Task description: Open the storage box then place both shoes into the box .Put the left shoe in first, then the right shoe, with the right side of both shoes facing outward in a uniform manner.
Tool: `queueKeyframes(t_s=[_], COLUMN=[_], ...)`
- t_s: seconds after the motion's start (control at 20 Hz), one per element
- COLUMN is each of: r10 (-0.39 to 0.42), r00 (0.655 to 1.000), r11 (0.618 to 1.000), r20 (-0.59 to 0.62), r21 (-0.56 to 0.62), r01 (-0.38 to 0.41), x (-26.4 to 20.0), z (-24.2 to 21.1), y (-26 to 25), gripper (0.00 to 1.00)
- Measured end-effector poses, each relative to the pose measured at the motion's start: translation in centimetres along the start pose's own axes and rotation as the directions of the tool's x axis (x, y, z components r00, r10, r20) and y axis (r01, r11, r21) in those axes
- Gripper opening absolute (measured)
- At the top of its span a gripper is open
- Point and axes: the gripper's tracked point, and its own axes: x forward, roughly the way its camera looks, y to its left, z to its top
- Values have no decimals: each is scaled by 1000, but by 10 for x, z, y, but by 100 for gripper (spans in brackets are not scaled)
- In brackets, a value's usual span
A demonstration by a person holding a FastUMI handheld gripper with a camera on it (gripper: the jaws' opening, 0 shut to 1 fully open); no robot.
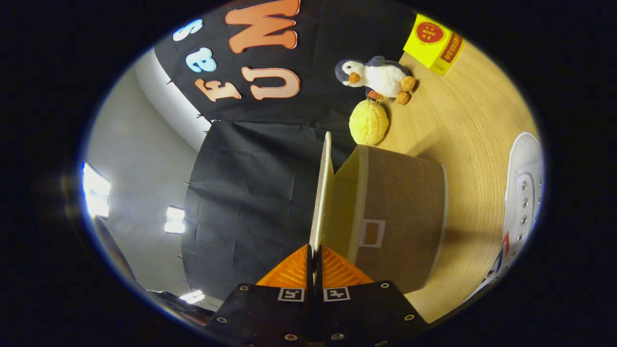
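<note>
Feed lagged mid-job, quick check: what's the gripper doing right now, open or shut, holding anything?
Gripper: shut on the lid of the storage box, both orange fingers pinching its edge, lid lifted open.

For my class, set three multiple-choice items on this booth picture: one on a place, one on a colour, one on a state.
1. Where does the yellow bun-shaped toy lie?
A. inside the storage box
B. between the plush penguin and the storage box
C. on the white shoe

2. What colour are the claw's fingers?
A. orange
B. green
C. white

3. What state is the box lid in?
A. flat and shut on the box
B. lying off on the table
C. swung up, pinched by the claw

Answers: 1 B, the toy sits on the table between the two. 2 A, both ridged fingers are orange. 3 C, the lid stands away from the box with its edge between the closed fingers.
</note>
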Motion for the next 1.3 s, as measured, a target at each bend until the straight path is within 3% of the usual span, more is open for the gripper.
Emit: queueKeyframes(t_s=[0.25, 0.45, 0.7, 0.8, 0.9, 0.95, 1.0, 1.05, 1.15, 1.3], r10=[-90, -185, -235, -265, -288, -298, -314, -327, -353, -394], r00=[996, 982, 971, 964, 957, 954, 949, 944, 933, 910], r11=[990, 959, 921, 899, 870, 856, 842, 829, 807, 764], r20=[19, 40, 42, 37, 35, 35, 36, 46, 73, 128], r21=[-111, -211, -310, -353, -408, -433, -452, -465, -481, -506], r01=[91, 189, 237, 260, 277, 283, 295, 310, 343, 402], x=[35, 91, 173, 199, 215, 220, 222, 225, 223, 210], z=[17, 20, -1, -15, -25, -29, -31, -34, -32, -25], y=[67, 123, 154, 155, 154, 152, 147, 143, 135, 121], gripper=[0, 0, 3, 9, 21, 43, 55, 78, 96, 98])
